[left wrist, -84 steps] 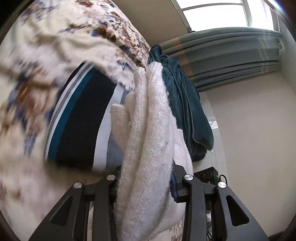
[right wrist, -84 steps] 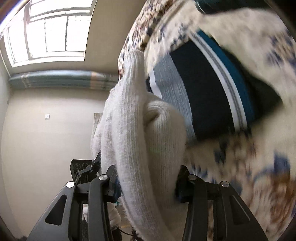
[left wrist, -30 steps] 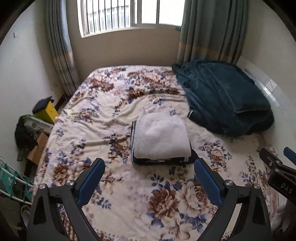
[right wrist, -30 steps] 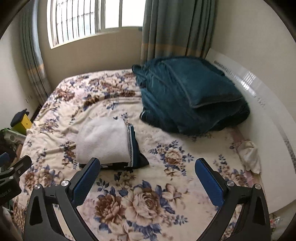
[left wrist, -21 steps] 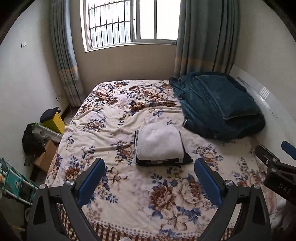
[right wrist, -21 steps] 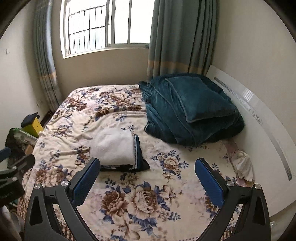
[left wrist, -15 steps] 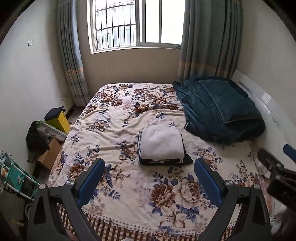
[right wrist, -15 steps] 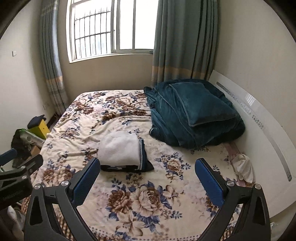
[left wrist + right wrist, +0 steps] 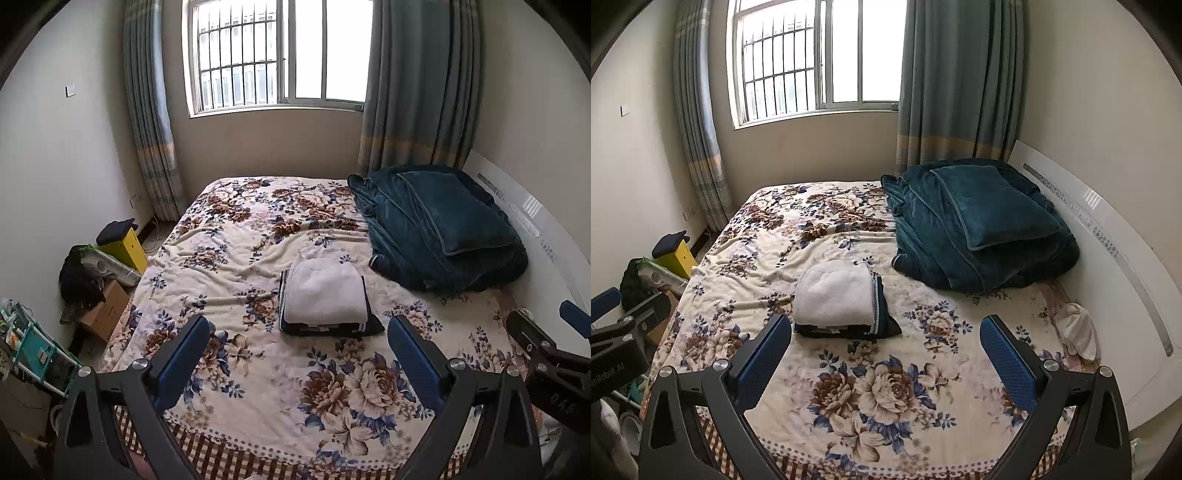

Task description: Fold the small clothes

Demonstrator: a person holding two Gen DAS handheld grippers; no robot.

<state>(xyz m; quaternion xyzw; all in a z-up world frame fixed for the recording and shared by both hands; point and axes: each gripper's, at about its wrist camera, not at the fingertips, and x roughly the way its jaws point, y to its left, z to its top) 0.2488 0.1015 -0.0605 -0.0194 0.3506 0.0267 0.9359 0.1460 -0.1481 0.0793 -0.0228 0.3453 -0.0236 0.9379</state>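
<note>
Folded clothes form a two-layer stack near the middle of the bed (image 9: 229,258): a white knit garment (image 9: 323,295) lies on top of a dark striped garment (image 9: 332,328), whose edges show beneath it on the near and side margins. A teal blanket (image 9: 439,232) is heaped toward the bed's right edge, just beside the stack but apart from it. A small crumpled pale cloth (image 9: 1076,330) lies at the right edge of the bed, against the white panel.

Left gripper (image 9: 297,345): jaws spread wide, nothing between them, held above the foot edge of the bed and well apart from the stack. Right gripper (image 9: 886,343): same condition.

Handling, as judged: both garments are light, soft and limp; the knit is thick, compressible and non-slippery. Lifting by one corner would likely undo the folds. Take hold at the folded near edge, pinching both layers, or support the stack from two opposite sides.
</note>
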